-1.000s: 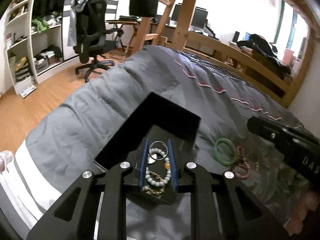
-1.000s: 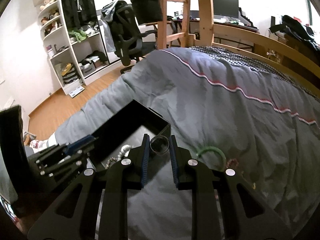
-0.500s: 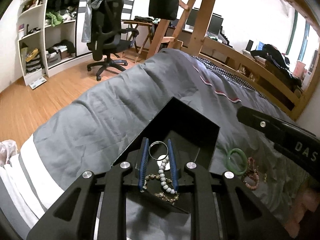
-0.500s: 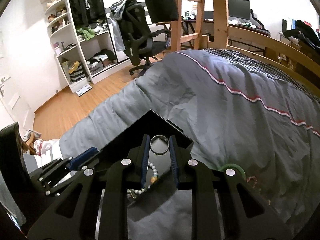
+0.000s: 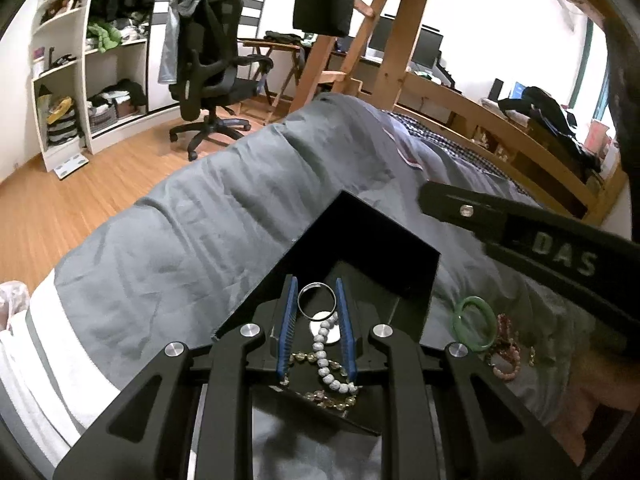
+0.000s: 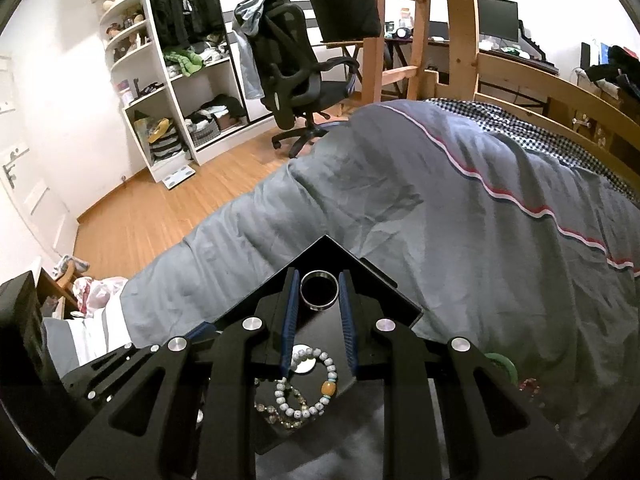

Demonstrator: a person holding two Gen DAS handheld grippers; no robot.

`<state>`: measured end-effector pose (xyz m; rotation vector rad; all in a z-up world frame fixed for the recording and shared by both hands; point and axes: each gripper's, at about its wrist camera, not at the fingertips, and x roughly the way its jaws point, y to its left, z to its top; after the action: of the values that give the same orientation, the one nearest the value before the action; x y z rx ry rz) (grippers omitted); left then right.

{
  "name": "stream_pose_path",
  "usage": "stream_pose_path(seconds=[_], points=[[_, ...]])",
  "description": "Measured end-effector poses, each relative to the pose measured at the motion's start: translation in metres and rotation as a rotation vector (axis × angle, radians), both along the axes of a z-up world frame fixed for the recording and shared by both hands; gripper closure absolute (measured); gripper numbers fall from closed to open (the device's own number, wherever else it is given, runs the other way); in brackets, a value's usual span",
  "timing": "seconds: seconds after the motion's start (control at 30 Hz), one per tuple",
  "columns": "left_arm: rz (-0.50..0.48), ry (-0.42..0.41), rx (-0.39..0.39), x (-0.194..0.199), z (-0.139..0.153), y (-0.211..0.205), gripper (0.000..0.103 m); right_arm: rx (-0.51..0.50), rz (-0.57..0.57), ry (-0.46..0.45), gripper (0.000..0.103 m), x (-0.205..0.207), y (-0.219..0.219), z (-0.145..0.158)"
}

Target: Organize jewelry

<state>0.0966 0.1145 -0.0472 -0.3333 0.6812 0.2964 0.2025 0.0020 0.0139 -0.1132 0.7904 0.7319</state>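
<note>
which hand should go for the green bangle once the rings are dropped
Right. The green bangle lies on the duvet right of the black box, on the right tongs' side. The left tongs would likely have to cross the box. Each holds a ring for now.

Bed (image 5: 224, 232) — box (image 5: 384, 240), bangle (image 5: 474, 324), bracelets (image 5: 506, 354)

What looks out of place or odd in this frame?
A green bangle and pink beaded bracelets lie loose on the grey duvet, outside the open black jewelry box. In the box, a white beaded bracelet overlaps an amber bead strand. The left gripper and right gripper each pinch a silver ring. Nothing looks damaged.
</note>
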Motion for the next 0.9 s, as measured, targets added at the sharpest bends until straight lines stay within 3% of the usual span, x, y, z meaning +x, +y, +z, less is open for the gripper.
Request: stream_pose_path(seconds=[0.37,0.43,0.47,0.53,0.63,0.7,0.77,0.8,0.9], points=[[0.062,0.015,0.024,-0.002,0.0,0.005,0.084,0.005,0.019,0.064,0.082,0.007,0.005,-0.011],[0.079,0.013,0.028,-0.003,0.001,0.007,0.08,0.0,0.01,0.073,0.072,0.008,0.006,-0.014],[0.085,0.008,0.025,-0.004,0.002,0.008,0.071,0.013,0.009,0.075,0.057,0.008,0.004,-0.014],[0.099,0.0,0.029,-0.006,0.003,0.009,0.06,0.053,0.0,0.075,0.044,0.008,0.001,-0.012],[0.112,-0.01,0.038,-0.008,0.006,0.008,0.047,0.057,-0.037,0.084,0.034,0.012,-0.003,-0.01],[0.121,-0.017,0.049,-0.009,0.007,0.007,0.033,0.074,-0.068,0.079,0.027,0.013,-0.008,-0.007],[0.134,-0.029,0.06,-0.011,0.008,0.006,0.019,0.087,-0.113,0.071,0.01,0.014,-0.016,-0.004],[0.133,-0.038,0.057,-0.011,0.009,0.006,0.011,0.097,-0.144,0.059,0.008,0.014,-0.021,-0.001],[0.089,-0.079,0.054,-0.012,0.013,-0.002,0.007,0.104,-0.203,0.057,0.006,0.018,-0.038,0.002]])
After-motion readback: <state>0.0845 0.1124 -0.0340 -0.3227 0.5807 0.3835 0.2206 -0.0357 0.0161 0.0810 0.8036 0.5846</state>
